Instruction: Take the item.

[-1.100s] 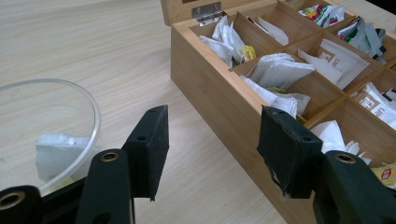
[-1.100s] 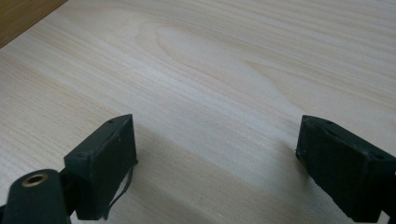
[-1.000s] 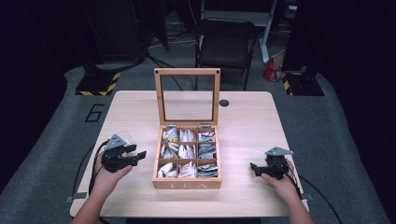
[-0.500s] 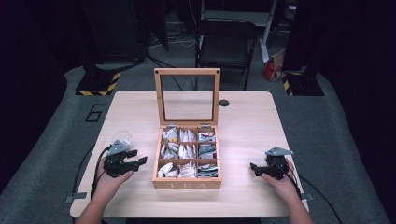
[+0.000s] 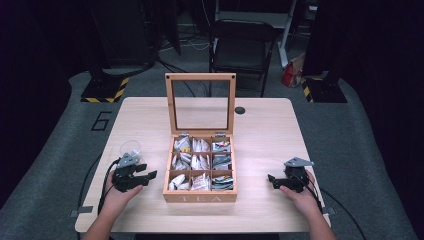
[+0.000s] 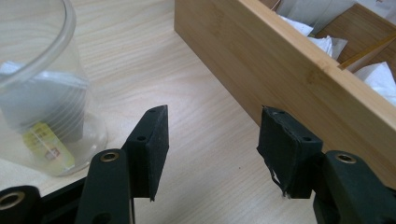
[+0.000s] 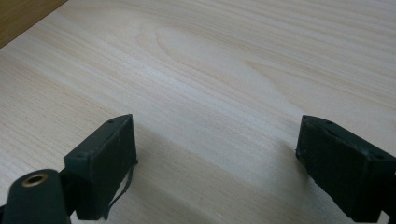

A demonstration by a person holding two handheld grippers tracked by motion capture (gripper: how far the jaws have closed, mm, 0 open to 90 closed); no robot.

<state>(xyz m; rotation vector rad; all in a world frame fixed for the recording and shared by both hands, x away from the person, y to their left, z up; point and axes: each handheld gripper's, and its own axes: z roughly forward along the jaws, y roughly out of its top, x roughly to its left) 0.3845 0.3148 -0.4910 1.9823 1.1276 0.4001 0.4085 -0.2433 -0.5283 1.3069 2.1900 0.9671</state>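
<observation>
Jaws of the left gripper (image 6: 212, 154) stand open and empty between the cup (image 6: 39, 100) and the tea box (image 5: 200, 167), so it should move right over the box wall and close on one tea bag (image 5: 200, 161) only, while the right gripper (image 5: 276, 181), open wide and empty, waits on the counter (image 5: 265, 130).

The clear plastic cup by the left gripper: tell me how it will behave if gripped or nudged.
The clear plastic cup looks thin-walled, so it would probably flex under a squeeze. It holds just a tea bag, so it is likely light and might slide or tip when the left gripper pushes it.
</observation>
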